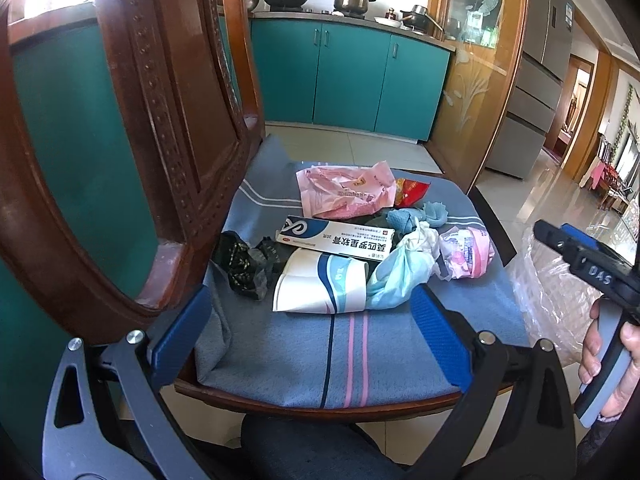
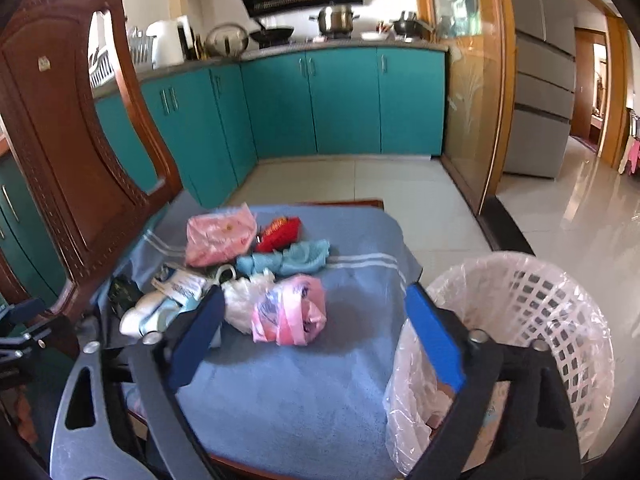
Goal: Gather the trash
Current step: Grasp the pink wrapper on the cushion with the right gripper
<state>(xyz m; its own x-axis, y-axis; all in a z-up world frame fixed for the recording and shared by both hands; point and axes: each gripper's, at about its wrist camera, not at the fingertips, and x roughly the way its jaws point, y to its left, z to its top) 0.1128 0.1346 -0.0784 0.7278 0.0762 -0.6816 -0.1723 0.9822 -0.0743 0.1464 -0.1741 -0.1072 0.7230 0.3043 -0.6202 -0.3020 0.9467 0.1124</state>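
The right claw [image 2: 316, 334] hangs released over the towel's [image 2: 288, 392] bare near half, the pink bag [image 2: 290, 310] just ahead between its fingers, untouched. Right of it, past the seat edge, stands the lined bin [image 2: 560, 320]. The left claw [image 1: 312, 332], also released, frames the litter [image 1: 340, 248] ahead, with the chair back [image 1: 160, 128] close on its left.

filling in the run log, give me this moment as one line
stage: reaching for trash | left gripper: open, empty | right gripper: open, empty, facing pink bag | trash: all on chair cushion | basket: lined, beside chair

crumpled wrappers [image 2: 290, 310] (pink, blue), heaped on chair cushion [image 2: 304, 380]
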